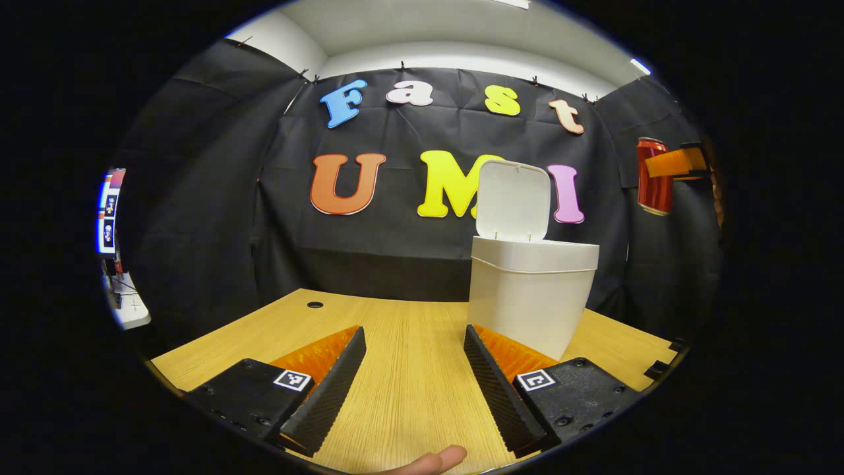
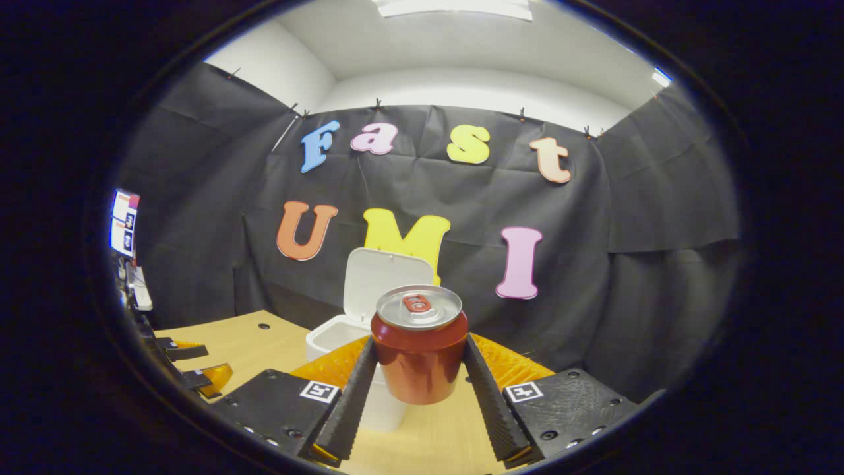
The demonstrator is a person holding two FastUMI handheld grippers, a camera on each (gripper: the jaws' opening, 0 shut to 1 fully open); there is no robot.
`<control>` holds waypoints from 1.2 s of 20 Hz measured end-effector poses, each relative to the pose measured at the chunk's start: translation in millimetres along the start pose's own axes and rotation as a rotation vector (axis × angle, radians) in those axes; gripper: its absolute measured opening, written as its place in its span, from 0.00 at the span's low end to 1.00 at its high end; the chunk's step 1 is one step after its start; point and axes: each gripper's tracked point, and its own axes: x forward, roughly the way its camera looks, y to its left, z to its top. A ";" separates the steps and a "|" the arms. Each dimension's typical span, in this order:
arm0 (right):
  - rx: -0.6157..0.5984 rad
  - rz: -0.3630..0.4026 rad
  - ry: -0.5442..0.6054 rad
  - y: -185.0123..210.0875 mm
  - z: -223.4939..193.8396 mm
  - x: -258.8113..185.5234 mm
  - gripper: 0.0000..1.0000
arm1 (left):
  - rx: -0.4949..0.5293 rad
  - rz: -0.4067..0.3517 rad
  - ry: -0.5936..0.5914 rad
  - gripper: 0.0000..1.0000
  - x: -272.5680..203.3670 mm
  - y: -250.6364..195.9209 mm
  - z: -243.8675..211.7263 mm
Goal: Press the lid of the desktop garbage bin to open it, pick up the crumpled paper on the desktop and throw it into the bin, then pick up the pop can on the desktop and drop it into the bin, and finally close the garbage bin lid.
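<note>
The white garbage bin [image 1: 531,297] stands on the wooden desk with its lid [image 1: 513,201] flipped up. My left gripper [image 1: 414,379] hovers low over the desk just left of the bin, open, with nothing between its fingers. In the right gripper view, my right gripper [image 2: 419,389] is shut on a red pop can [image 2: 419,349], held upright in the air in front of and above the bin [image 2: 333,336], whose lid [image 2: 386,284] stands open behind it. The left gripper view shows the can [image 1: 654,175] high at the right, held by the other gripper.
The wooden desk [image 1: 409,343] has a small cable hole [image 1: 315,305] near its back left. A fingertip [image 1: 435,460] shows at the bottom edge of the left gripper view. A screen and shelf [image 1: 112,224] sit off to the far left.
</note>
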 end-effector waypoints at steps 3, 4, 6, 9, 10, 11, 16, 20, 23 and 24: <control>-0.023 -0.007 -0.015 8.0 24.1 15.5 0.77 | 0.003 0.008 -0.009 0.97 0.4 8.4 2.1; -0.016 -0.010 -0.025 11.2 34.5 20.6 0.75 | 0.001 0.003 -0.013 0.97 -0.2 8.7 3.7; 0.001 -0.034 -0.016 14.5 46.2 31.9 0.76 | -0.002 -0.001 -0.015 0.97 -0.6 12.0 4.9; 0.020 -0.013 0.039 37.4 53.5 61.8 0.76 | -0.016 -0.010 -0.023 0.97 -4.3 10.8 8.7; 0.020 -0.009 0.056 43.8 54.8 74.0 0.76 | -0.017 -0.015 -0.028 0.97 -5.8 9.4 10.9; 0.016 -0.009 0.063 47.9 57.3 85.9 0.76 | -0.016 -0.018 -0.030 0.97 -7.6 9.1 12.0; 0.054 0.004 0.037 76.3 71.4 141.6 0.76 | 0.037 -0.023 -0.050 0.97 -12.9 9.0 18.9; 0.084 -0.025 0.060 85.2 62.2 175.8 0.77 | 0.063 0.016 -0.065 0.97 -13.9 26.9 24.5; 0.080 -0.070 0.088 81.6 47.2 200.9 0.77 | 0.059 0.012 -0.052 0.97 -12.1 27.9 21.0; 0.076 -0.075 0.103 82.1 42.0 206.7 0.77 | 0.056 0.015 -0.049 0.97 -11.5 29.8 19.7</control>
